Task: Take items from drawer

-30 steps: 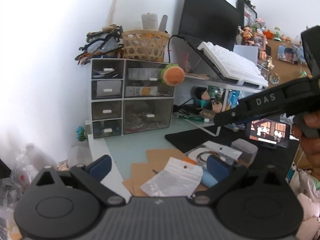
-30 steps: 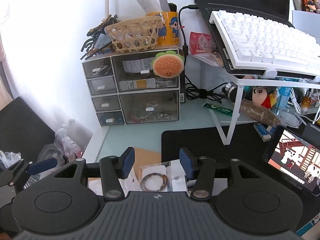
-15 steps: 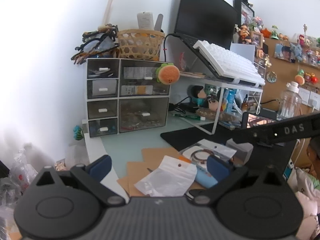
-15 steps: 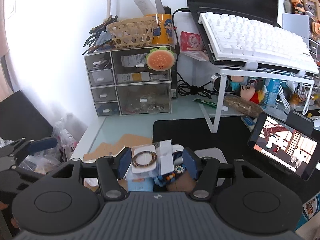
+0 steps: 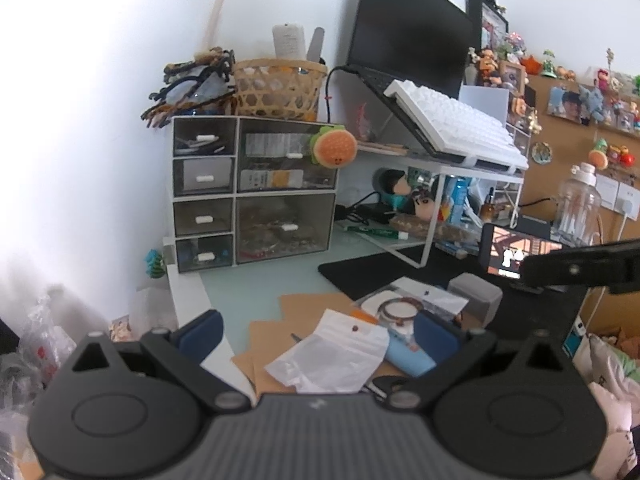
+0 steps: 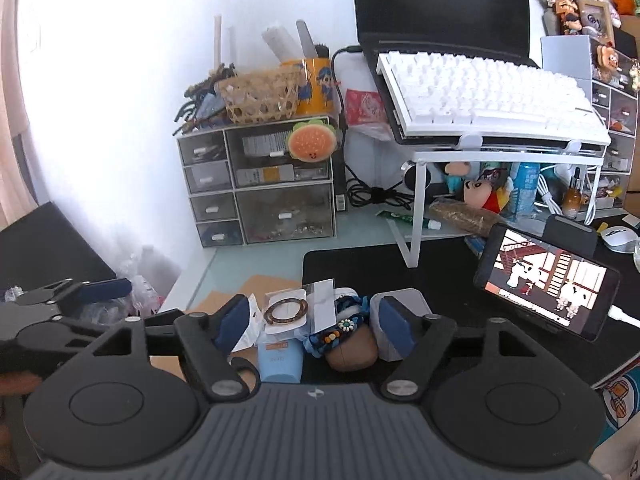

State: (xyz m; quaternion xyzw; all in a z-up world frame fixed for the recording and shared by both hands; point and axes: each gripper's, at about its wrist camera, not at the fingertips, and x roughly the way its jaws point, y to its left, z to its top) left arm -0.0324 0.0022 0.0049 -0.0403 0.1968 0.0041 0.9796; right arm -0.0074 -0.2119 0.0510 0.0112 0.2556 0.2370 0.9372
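1. I count two tools: left tool [image 5: 318, 330] with blue pads spread wide, nothing between them, hanging over the front of the bench; right tool [image 6: 314, 318] also spread wide, gripping nothing, low over the item pile.
2. One drawer unit [image 6: 260, 184] at the back left of the bench, against the wall. I count eight drawers: four small in the left column, four bigger on the right; all fronts look pushed in. One burger plush [image 6: 312, 142] sticks to its upper right front.
3. On top of the unit: one woven basket [image 6: 260, 94], one yellow cartoon mug [image 6: 316, 86] just behind it, and a tangle of dark hair clips at the left.
4. Item pile at the bench front, between the right tool's pads in its view: one brown ring on a white card [image 6: 286, 312], one light blue box [image 6: 280, 360], one beaded bracelet bundle [image 6: 342, 326], one brown pebble-shaped thing [image 6: 352, 350], one grey box [image 5: 474, 298]. One clear zip bag [image 5: 332, 354] lies on brown paper sheets [image 5: 280, 322] just left of the pile.
5. Surface: pale glass bench [image 5: 264, 280] with one black mat [image 6: 440, 272] on its right part; white wall behind.
6. Right side: one white wire stand [image 6: 500, 156] carrying one laptop and one white keyboard [image 6: 488, 92]; toys and bottles under it; one phone [image 6: 546, 282] showing a cartoon, propped on the mat.
7. Far right in the left view: cork board with figurines, one clear water bottle [image 5: 578, 208].
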